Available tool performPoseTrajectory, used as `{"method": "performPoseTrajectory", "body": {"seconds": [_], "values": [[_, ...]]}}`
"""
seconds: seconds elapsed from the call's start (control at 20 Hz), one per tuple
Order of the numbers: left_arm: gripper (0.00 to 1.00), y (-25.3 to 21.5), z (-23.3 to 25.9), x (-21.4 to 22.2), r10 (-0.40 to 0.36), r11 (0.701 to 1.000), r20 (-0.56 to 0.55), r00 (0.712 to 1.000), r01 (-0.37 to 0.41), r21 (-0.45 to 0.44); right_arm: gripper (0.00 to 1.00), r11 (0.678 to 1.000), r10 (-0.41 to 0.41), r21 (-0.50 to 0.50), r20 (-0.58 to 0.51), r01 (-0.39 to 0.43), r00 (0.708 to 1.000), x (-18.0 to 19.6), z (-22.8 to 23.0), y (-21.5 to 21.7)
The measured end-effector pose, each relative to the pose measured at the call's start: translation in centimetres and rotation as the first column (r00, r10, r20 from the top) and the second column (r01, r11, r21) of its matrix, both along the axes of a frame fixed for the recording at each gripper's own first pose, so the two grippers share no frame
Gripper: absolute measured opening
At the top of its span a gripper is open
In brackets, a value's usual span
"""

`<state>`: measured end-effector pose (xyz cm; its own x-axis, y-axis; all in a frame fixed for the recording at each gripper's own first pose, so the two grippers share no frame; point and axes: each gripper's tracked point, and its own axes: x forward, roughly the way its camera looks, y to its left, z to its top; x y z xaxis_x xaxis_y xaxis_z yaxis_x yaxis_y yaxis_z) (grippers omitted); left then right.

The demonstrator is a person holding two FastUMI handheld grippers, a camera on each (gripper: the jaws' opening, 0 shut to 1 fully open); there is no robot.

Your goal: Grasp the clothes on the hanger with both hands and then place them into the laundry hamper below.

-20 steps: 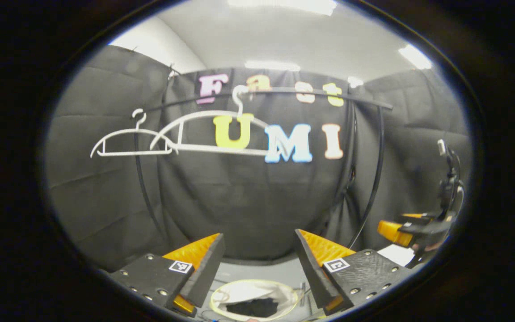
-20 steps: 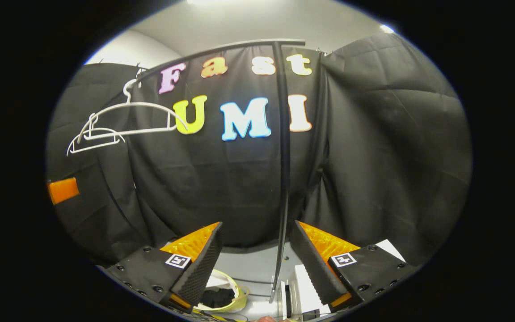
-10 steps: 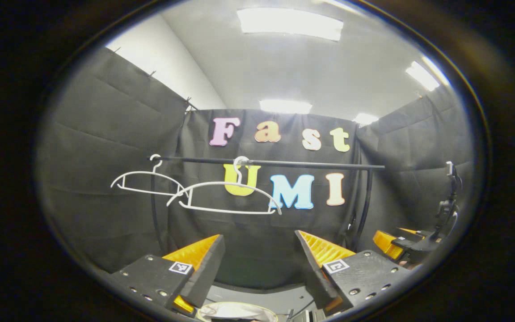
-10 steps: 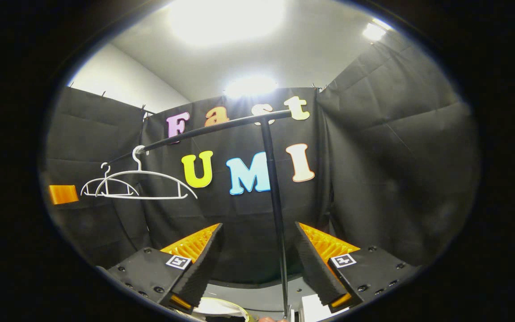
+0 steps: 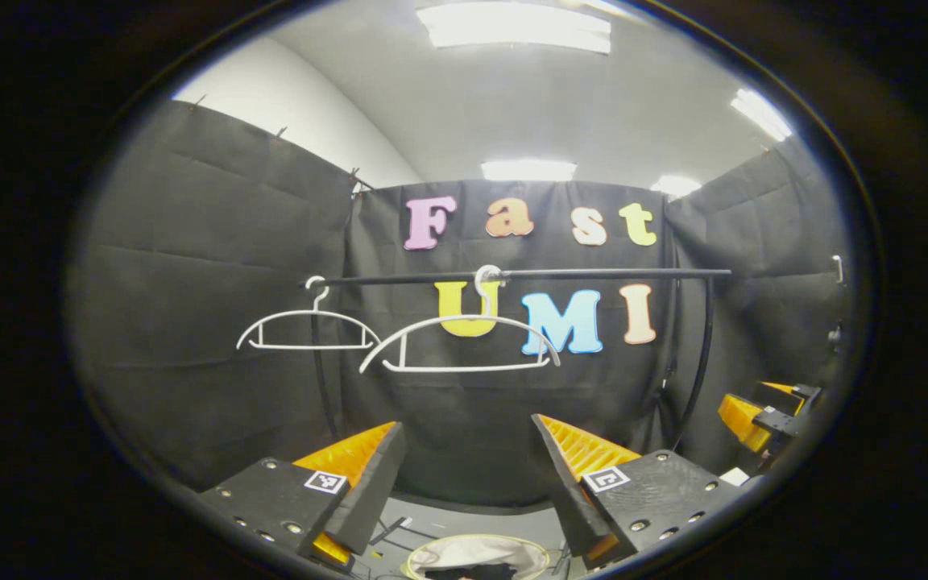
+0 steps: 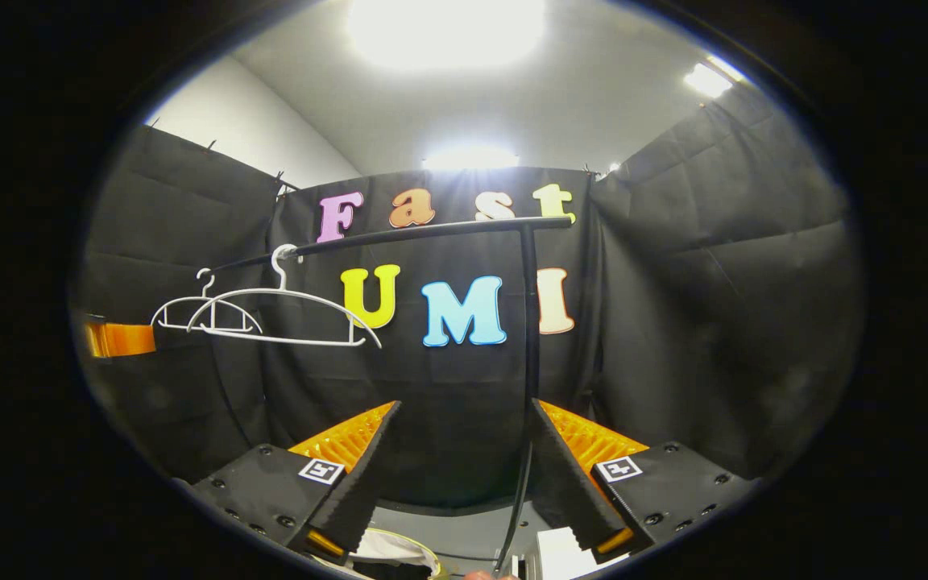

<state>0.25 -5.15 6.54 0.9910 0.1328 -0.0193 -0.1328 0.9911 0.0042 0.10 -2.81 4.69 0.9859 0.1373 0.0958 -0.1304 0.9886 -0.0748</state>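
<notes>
Holding the left gripper (image 5: 468,483) wide open and empty, fingers spread well apart at the bottom of the left gripper view, pointing toward the black cloth wall (image 5: 214,266). Holding the right gripper (image 6: 456,475) just as wide open, gripping nothing, with the upright post of the rack (image 6: 528,338) running down between its fingers farther off in the right gripper view. Showing the right gripper also at the far right edge of the left gripper view (image 5: 762,411), too small there to tell how its jaws stand. Hanging from the black rail (image 5: 593,274), two white hangers, both bare: the nearer hanger (image 5: 464,342) under the middle of the rail, the farther hanger (image 5: 307,326) toward the rail's left end, apart from the first. Hanging side by side and overlapping in the right gripper view, nearer hanger (image 6: 287,310) in front, farther hanger (image 6: 190,314) behind. Sitting low on the grey floor (image 5: 472,519), below and between the left gripper's fingers, the laundry hamper (image 5: 476,552) with its pale rim and lining. Lying inside it, dark clothes (image 5: 468,572), only partly visible at the bottom edge. Showing the hamper's rim again low in the right gripper view (image 6: 395,548), beside the left finger. Shining overhead, ceiling lights (image 5: 512,20).
</notes>
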Motion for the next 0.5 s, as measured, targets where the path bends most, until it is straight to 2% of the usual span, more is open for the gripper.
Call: {"method": "performPoseTrajectory", "body": {"seconds": [0.2, 0.25, 0.35, 0.4, 0.5], "values": [[0.91, 1.5, -1.4, 1.1, -0.028, 1.000, -0.019, 0.999, 0.028, 0.005, 0.92, 0.999, -0.033, -0.009, 0.001, 0.033, 0.999, -0.7, -0.6, 1.1], [0.91, 1.9, -1.7, 1.2, -0.022, 1.000, -0.028, 0.999, 0.022, 0.013, 0.98, 0.999, -0.040, -0.012, -0.003, 0.040, 0.999, -0.9, -0.7, 1.4], [0.91, 3.1, -2.9, 1.4, 0.004, 1.000, -0.064, 0.998, -0.002, 0.022, 0.98, 0.999, -0.049, -0.023, -0.011, 0.049, 0.999, -1.4, -1.0, 1.7], [0.91, 3.3, -3.2, 1.5, -0.003, 1.000, -0.068, 0.998, 0.004, 0.016, 0.93, 0.998, -0.059, -0.028, -0.006, 0.059, 0.998, -1.7, -0.8, 1.7], [0.91, 3.3, -3.7, 1.6, -0.026, 1.000, -0.072, 0.997, 0.026, -0.002, 0.94, 0.996, -0.084, -0.029, 0.010, 0.084, 0.996, -2.2, -0.6, 1.5]]}}
